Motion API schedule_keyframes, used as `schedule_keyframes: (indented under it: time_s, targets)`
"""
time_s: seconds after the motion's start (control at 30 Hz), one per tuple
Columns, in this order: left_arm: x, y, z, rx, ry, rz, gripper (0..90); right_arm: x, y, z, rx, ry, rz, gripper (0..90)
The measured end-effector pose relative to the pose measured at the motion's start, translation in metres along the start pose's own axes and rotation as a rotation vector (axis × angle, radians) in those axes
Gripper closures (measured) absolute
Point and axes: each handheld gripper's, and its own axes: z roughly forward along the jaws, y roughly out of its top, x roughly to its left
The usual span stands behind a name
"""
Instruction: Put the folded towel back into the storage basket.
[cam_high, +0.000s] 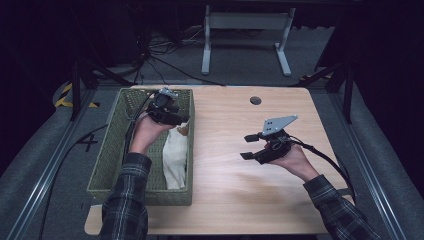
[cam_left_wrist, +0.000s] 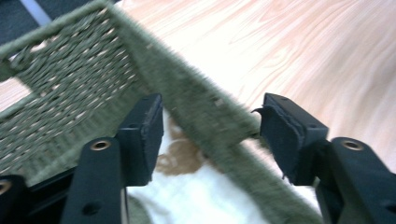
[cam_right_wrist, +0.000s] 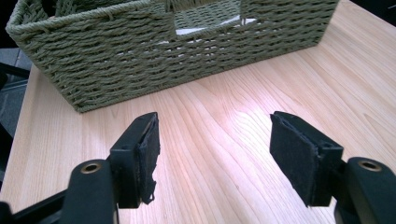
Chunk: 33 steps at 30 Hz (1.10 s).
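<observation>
A green woven basket (cam_high: 107, 150) stands on the left part of the wooden table (cam_high: 240, 190). Inside it lies a white soft thing (cam_high: 175, 155) with a brown patch (cam_left_wrist: 180, 158). My left gripper (cam_high: 182, 120) is over the basket's right wall near the far end. It is open, with the basket rim (cam_left_wrist: 187, 93) running between the jaws and the white thing (cam_left_wrist: 201, 196) below. My right gripper (cam_high: 248, 146) hovers over the bare table to the right of the basket. It is open with nothing between its jaws (cam_right_wrist: 215, 154), and it faces the basket's side wall (cam_right_wrist: 140, 60).
A dark round hole (cam_high: 255, 100) sits near the table's far edge. Beyond the table stands a white desk frame (cam_high: 245, 30), with cables on the floor. Metal rails run along both sides. Bare wood (cam_right_wrist: 224, 107) lies between the right gripper and the basket.
</observation>
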Motion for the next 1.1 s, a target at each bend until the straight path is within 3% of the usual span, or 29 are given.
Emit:
schedule_keyframes:
  time_s: [0.13,0.5,0.8,0.87,0.9,1.1]
  targets:
    - [-0.019,0.008,-0.004,-0.015,-0.028,0.012,32.6,-0.003,-0.008,-0.009,0.008,-0.020,0.015,33.0]
    - [-0.072,0.022,0.005,-0.004,-0.042,0.048,22.2,-0.008,-0.030,-0.028,0.041,-0.057,0.033,32.2]
    - [-0.109,0.023,0.019,0.008,-0.029,0.069,17.4,-0.011,-0.050,-0.046,0.030,-0.095,0.064,31.5]
    - [-0.113,0.022,0.021,0.004,-0.035,0.072,16.8,-0.011,-0.056,-0.050,0.038,-0.109,0.066,31.3]
    - [-0.122,0.022,0.024,0.008,-0.034,0.084,16.3,-0.011,-0.059,-0.052,0.035,-0.108,0.072,31.2]
    - [-0.144,0.019,0.037,0.010,-0.045,0.099,16.3,-0.010,-0.073,-0.060,0.038,-0.131,0.086,30.4]
